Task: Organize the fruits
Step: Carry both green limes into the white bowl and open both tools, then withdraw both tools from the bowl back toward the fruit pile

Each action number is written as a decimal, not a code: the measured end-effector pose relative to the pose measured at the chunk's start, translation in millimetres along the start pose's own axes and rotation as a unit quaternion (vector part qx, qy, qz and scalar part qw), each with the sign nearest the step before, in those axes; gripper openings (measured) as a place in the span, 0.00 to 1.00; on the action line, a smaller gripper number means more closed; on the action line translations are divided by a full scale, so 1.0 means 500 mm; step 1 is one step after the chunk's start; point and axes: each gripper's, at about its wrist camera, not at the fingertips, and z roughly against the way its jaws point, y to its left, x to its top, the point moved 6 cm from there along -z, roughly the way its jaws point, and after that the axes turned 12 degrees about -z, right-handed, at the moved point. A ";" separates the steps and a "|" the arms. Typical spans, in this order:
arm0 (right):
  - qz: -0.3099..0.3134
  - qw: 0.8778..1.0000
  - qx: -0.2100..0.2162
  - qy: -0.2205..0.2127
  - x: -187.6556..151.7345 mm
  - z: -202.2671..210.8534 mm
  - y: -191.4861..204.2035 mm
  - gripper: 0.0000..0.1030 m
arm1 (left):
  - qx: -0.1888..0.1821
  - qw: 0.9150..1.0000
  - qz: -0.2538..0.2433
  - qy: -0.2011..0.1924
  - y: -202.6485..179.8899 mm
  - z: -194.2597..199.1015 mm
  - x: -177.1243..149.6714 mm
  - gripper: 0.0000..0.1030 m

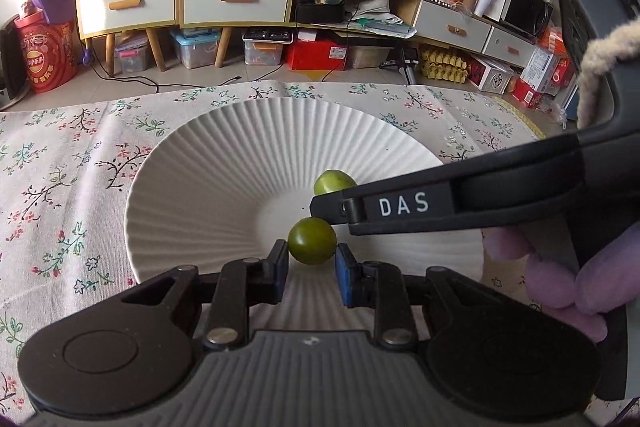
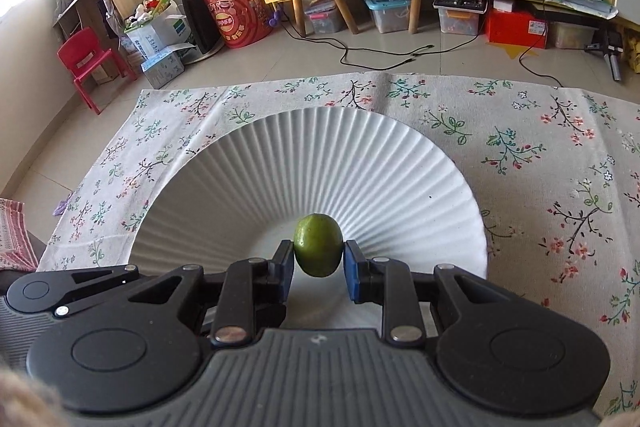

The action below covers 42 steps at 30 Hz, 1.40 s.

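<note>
A white ribbed plate (image 1: 224, 163) lies on a flowered tablecloth; it also shows in the right wrist view (image 2: 320, 155). My left gripper (image 1: 311, 267) is shut on a round dark green fruit (image 1: 313, 241) just over the plate's middle. My right gripper (image 2: 318, 267) is shut on a lighter green oval fruit (image 2: 318, 245) above the plate. In the left wrist view the right gripper's finger (image 1: 400, 207) reaches in from the right, with its fruit (image 1: 334, 182) partly hidden behind it, close to the left gripper's fruit.
The flowered tablecloth (image 2: 540, 155) covers the table around the plate. The table's far edge drops to a tiled floor with cables, boxes and cabinets (image 1: 132, 3) beyond. A gloved hand (image 1: 568, 275) holds the right gripper at the right.
</note>
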 end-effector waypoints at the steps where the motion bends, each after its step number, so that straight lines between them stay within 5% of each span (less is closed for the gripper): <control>1: -0.002 1.000 0.000 0.001 0.000 -0.001 -0.001 0.23 | 0.000 1.000 -0.003 0.001 -0.002 0.000 -0.001 0.18; 5: -0.015 1.000 0.008 0.001 0.002 0.003 -0.004 0.26 | 0.000 1.000 -0.006 0.001 -0.003 0.001 0.001 0.22; 10: -0.028 0.999 0.027 -0.006 0.002 0.029 -0.007 0.41 | 0.000 1.000 -0.013 -0.007 -0.008 0.017 0.000 0.43; 25: -0.016 0.999 0.010 -0.043 -0.041 0.141 -0.026 0.75 | 0.020 0.999 -0.023 -0.016 -0.029 0.116 -0.034 0.82; 34: 0.000 0.999 -0.007 -0.051 -0.100 0.179 -0.041 0.90 | 0.031 0.999 -0.019 -0.004 -0.043 0.159 -0.076 0.94; 42: 0.030 0.997 -0.019 -0.064 -0.160 0.197 -0.047 0.95 | 0.050 0.999 0.002 0.016 -0.052 0.160 -0.136 0.95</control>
